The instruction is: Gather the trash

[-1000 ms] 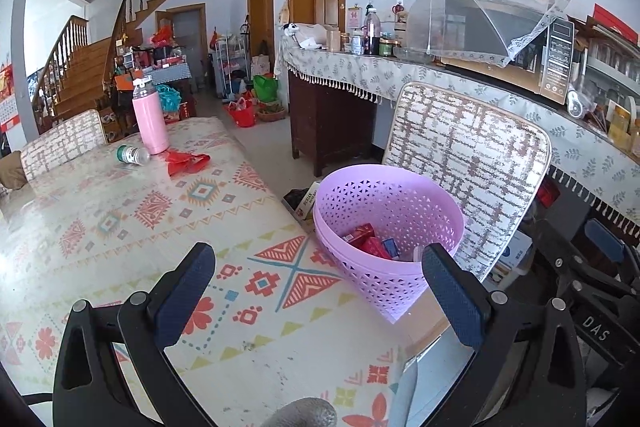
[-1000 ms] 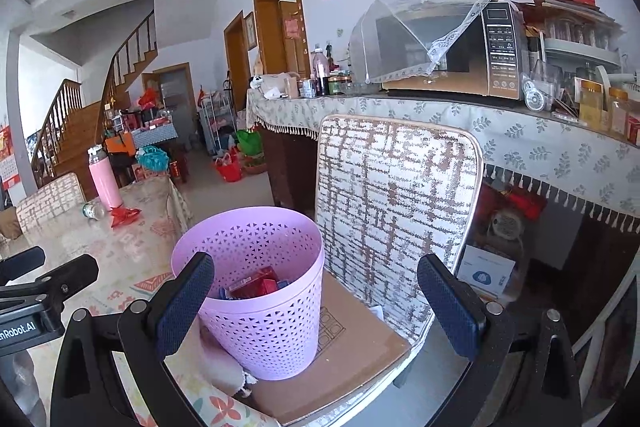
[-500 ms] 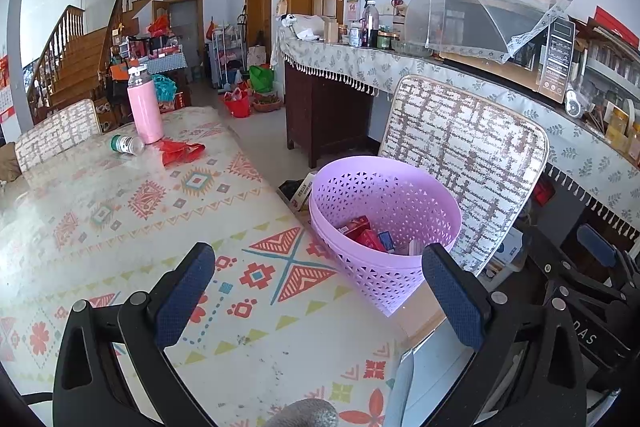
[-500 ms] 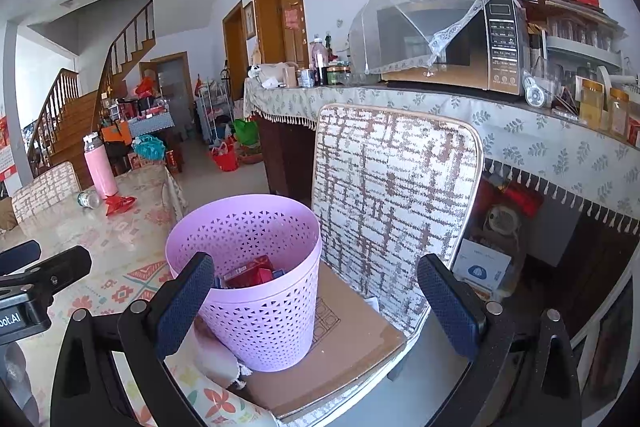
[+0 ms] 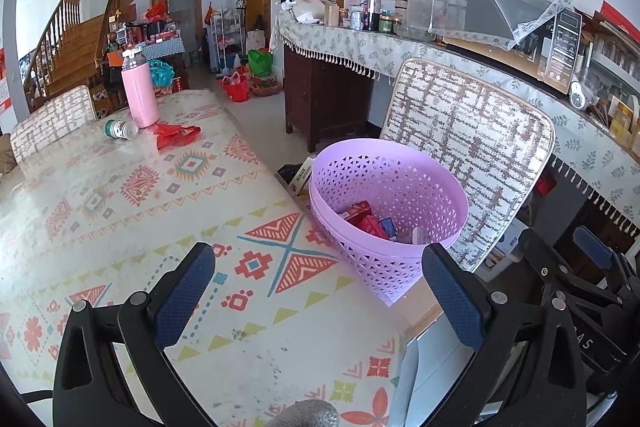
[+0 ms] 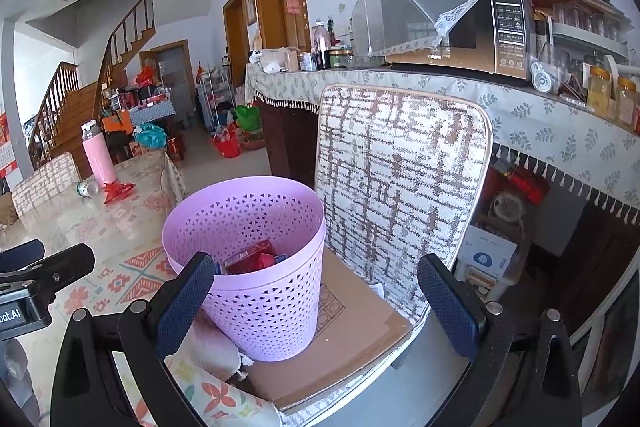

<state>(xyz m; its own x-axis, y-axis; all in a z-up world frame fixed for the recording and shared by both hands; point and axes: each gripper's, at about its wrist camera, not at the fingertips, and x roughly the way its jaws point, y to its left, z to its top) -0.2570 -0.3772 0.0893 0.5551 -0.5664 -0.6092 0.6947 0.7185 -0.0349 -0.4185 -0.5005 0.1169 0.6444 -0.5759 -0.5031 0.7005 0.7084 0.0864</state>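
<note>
Now both the left gripper (image 5: pixel 318 281) and the right gripper (image 6: pixel 316 291) stand wide open and hold nothing. The red wrapper (image 5: pixel 176 135) lies far across the table (image 5: pixel 120 227); a long reach could knock the pink bottle (image 5: pixel 140 91) over.

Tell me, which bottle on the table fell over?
The small clear bottle with the green label lies on its side. The tall pink bottle right beside it stands upright with its cap on top.

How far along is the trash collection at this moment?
Done: red packets lie inside the perforated lilac plastic basket on the chair. In hand: nothing; the left gripper and right gripper are open. Left: the crumpled red wrapper and small toppled bottle on the patterned table.
</note>
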